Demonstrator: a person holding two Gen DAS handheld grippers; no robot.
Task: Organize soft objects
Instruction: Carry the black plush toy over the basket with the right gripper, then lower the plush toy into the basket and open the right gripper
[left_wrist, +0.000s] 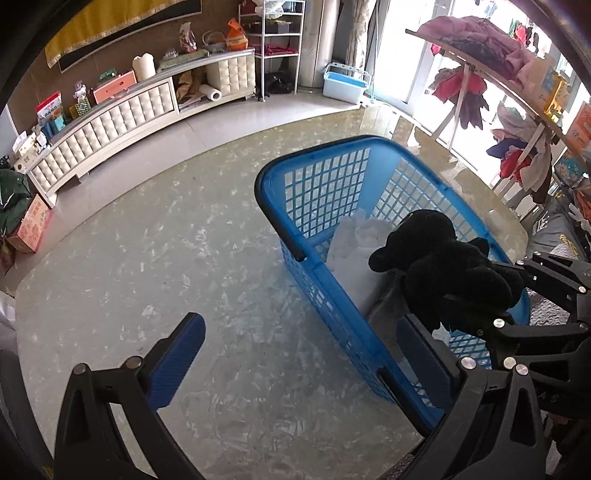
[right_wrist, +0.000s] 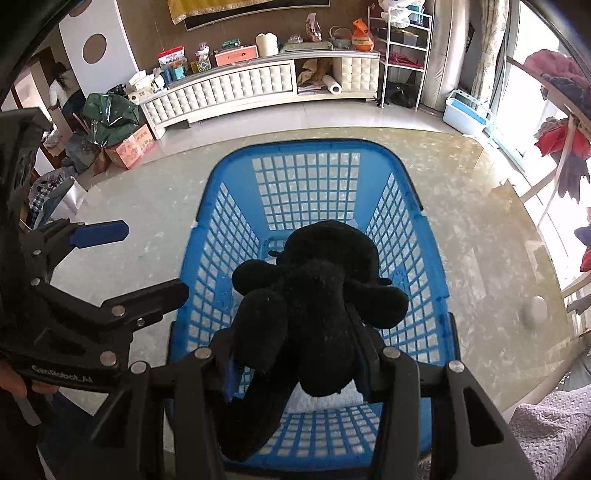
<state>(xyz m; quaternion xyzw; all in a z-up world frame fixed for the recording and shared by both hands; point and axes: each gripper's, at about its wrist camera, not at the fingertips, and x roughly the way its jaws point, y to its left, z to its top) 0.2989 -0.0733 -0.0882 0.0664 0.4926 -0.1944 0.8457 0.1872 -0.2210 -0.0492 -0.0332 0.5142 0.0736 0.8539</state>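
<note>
On the left, the left gripper (left_wrist: 295, 354) is seen with its blue-padded jaws spread wide and nothing between them; one jaw stands over the bare pale marbled table (left_wrist: 147, 258), the other just beside the near wall of the blue plastic laundry basket (left_wrist: 321, 280). Further right, the black plush toy (right_wrist: 310, 306) is pinched by the right gripper (right_wrist: 295, 369), whose jaws are pressed against the toy's lower body from both sides. The toy is held above the open basket, not yet resting in it as far as can be judged, so the drop is governed by one relation: the toy lies straight ahead of the right jaws and directly over the basket's interior, with its long axis running away from the gripper along the basket's length. The right hand is clearly the nearer one, being already in contact; the left is off to the side and plays no part in the grip. The toy is seen as matte, fuzzy and uniformly black, with rounded limbs flopping outward and one limb hanging below the jaws. Beneath it, something white and soft (left_wrist: 354, 243) is already lying on the basket floor.
</note>
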